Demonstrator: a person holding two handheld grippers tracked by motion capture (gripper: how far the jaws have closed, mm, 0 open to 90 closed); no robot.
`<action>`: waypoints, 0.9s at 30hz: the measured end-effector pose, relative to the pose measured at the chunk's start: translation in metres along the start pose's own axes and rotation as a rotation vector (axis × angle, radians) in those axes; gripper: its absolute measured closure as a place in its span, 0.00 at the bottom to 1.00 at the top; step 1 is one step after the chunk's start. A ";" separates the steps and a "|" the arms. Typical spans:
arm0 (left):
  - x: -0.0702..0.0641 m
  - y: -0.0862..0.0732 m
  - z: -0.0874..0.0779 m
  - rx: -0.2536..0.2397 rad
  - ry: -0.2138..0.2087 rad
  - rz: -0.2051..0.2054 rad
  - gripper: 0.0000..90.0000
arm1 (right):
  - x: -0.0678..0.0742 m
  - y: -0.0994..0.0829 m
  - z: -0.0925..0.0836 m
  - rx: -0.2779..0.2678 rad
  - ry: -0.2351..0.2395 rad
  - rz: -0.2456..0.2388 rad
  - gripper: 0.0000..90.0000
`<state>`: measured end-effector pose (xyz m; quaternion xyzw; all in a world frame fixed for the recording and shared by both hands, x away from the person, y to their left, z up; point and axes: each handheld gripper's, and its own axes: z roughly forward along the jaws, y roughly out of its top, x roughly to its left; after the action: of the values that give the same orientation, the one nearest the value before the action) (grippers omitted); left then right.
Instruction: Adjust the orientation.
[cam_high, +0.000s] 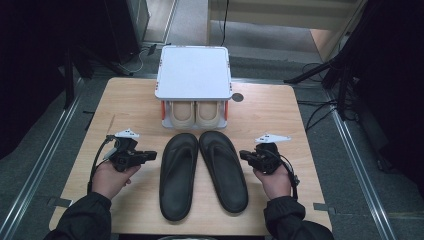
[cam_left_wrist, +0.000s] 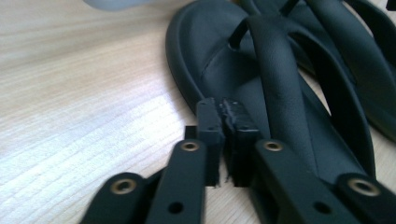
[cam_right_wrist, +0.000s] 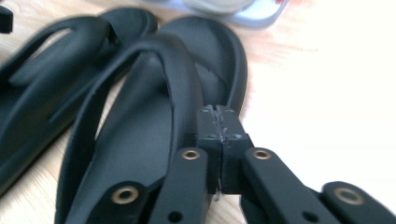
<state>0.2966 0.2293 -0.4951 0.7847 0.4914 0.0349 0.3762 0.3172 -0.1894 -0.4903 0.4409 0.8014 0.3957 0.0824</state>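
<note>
Black flip-flops (cam_high: 202, 172) lie side by side at tabletop (cam_high: 280, 115) centre, toward near edge. Prob. light, flexible rubber; best grip: the strap. Left tongs (cam_high: 151, 156) & right tongs (cam_high: 243, 155) pressed together, empty.

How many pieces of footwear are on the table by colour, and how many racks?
Black flip-flops: 2, left one and right one
Beige shoes: 2, left and right, inside the rack
White shoe rack: 1
Total: 5
</note>
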 end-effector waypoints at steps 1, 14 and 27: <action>0.001 0.000 0.002 0.008 -0.003 -0.001 0.99 | -0.001 0.000 0.002 0.015 0.000 0.001 1.00; -0.002 -0.002 0.031 0.098 -0.006 0.009 0.98 | -0.002 -0.003 0.020 0.109 -0.020 -0.006 1.00; -0.004 -0.003 0.034 0.115 0.000 0.011 0.98 | -0.001 -0.003 0.022 0.116 -0.020 -0.015 1.00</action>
<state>0.3071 0.2080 -0.5206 0.8078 0.4881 0.0086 0.3304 0.3260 -0.1785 -0.5071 0.4428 0.8255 0.3433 0.0677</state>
